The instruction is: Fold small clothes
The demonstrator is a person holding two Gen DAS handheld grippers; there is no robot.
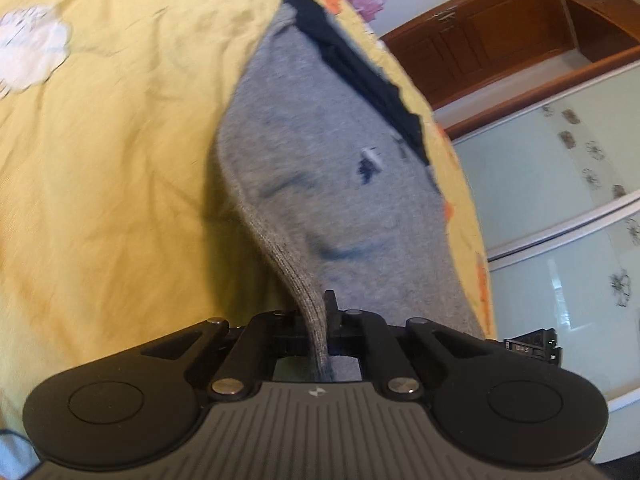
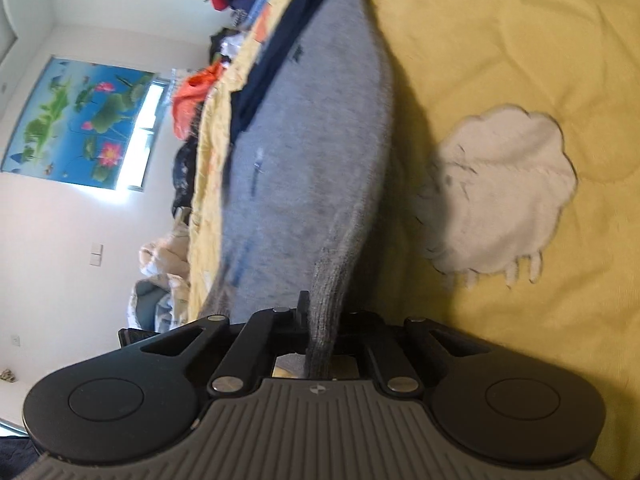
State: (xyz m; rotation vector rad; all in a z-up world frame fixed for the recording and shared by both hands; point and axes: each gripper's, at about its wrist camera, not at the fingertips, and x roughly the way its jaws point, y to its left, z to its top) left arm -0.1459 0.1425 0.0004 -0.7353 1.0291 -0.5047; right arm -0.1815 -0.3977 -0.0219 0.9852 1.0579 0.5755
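Over the bedspread (image 1: 120, 140), both hand-held grippers (image 1: 320, 320) (image 2: 320, 320) pinch grey shorts (image 1: 320, 168).

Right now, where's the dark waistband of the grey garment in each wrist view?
Left wrist: dark waistband runs diagonally along the grey garment's upper right edge, top centre.
Right wrist: waistband runs along the garment's left edge, upper centre-left.
Shared landmark: the white fluffy patch on the yellow bedspread, upper left in the left view, middle right in the right view.

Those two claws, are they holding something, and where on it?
Both grip one grey garment: the left claw and the right claw each pinch its ribbed hem.
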